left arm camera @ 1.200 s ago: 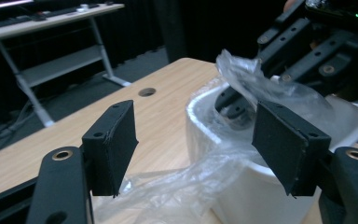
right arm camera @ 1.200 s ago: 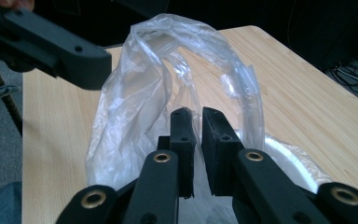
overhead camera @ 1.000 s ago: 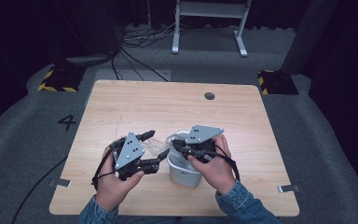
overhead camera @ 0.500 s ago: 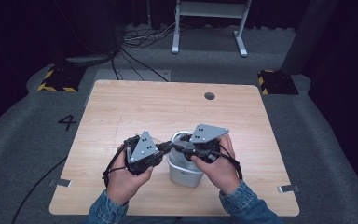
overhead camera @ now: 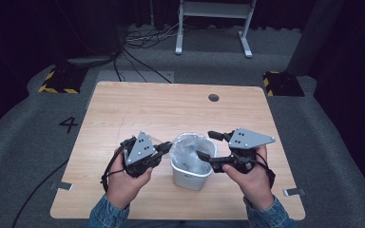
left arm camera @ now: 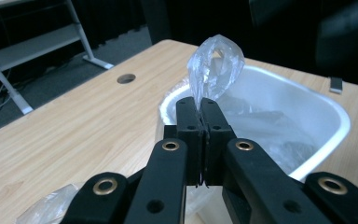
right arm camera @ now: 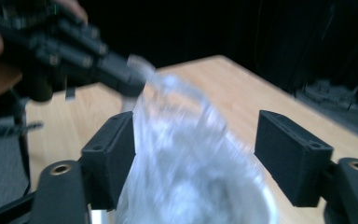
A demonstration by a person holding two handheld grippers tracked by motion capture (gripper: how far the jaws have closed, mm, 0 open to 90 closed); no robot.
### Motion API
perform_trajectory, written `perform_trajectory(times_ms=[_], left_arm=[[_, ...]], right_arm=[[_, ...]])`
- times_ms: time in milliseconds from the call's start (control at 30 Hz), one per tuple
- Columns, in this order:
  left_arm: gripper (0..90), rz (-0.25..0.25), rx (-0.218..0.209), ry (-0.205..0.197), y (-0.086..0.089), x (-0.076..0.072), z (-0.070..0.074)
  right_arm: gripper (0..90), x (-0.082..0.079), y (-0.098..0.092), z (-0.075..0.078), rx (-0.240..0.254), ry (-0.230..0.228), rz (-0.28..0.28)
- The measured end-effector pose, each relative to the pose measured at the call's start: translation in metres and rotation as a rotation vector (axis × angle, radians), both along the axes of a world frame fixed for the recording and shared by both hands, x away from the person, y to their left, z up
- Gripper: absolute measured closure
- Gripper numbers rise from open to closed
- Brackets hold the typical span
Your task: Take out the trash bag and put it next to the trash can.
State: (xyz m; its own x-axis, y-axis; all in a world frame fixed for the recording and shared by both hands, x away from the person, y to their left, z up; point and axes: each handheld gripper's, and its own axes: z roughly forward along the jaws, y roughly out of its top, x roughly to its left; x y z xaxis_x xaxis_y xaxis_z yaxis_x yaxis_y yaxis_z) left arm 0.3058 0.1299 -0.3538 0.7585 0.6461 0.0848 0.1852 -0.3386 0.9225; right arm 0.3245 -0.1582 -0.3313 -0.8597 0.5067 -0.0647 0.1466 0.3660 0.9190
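While one desk (overhead camera: pixel 123 109) carries one white bin (overhead camera: pixel 190 175), one clear plastic liner (left arm camera: pixel 213 65) is pinched by the left claw (left arm camera: pixel 199 109) just above the bin's rim. Right claw (right arm camera: pixel 193 156), its jaws just opened wide, is held around the liner untouching.

Motion blurs the plastic liner (right arm camera: pixel 182 154) in the right gripper view.

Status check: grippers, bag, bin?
Left gripper shut on clear bag edge at white bin rim. Right gripper jaws just opened, bag film between them, unpinched. Nothing in the way.
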Motion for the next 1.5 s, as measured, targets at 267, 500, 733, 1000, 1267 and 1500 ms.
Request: perform_trajectory(times_ms=[267, 500, 733, 1000, 1267, 1500], left_arm=[[87.3, 0.014, -0.044, -0.032, 0.000, -0.003, 0.005], [87.4, 0.010, -0.050, -0.046, 0.007, -0.004, 0.003], [87.1, 0.007, -0.059, -0.024, 0.010, -0.003, -0.003], [79.4, 0.014, -0.076, -0.013, 0.012, -0.003, -0.006], [40.3, 0.069, -0.153, -0.050, 0.021, -0.006, -0.006], [31.3, 0.118, -0.207, -0.101, 0.043, -0.012, 0.006]], right_arm=[[20.0, 0.012, 0.037, -0.031, -0.195, 0.120, 0.016], [24.9, 0.026, 0.052, -0.038, -0.281, 0.187, -0.030], [34.1, 0.036, 0.057, -0.040, -0.351, 0.254, -0.056], [88.0, 0.036, 0.052, -0.035, -0.362, 0.232, 0.015], [89.7, 0.034, 0.045, -0.031, -0.271, 0.190, 0.034], [89.7, 0.033, 0.035, -0.018, -0.190, 0.172, 0.027]])
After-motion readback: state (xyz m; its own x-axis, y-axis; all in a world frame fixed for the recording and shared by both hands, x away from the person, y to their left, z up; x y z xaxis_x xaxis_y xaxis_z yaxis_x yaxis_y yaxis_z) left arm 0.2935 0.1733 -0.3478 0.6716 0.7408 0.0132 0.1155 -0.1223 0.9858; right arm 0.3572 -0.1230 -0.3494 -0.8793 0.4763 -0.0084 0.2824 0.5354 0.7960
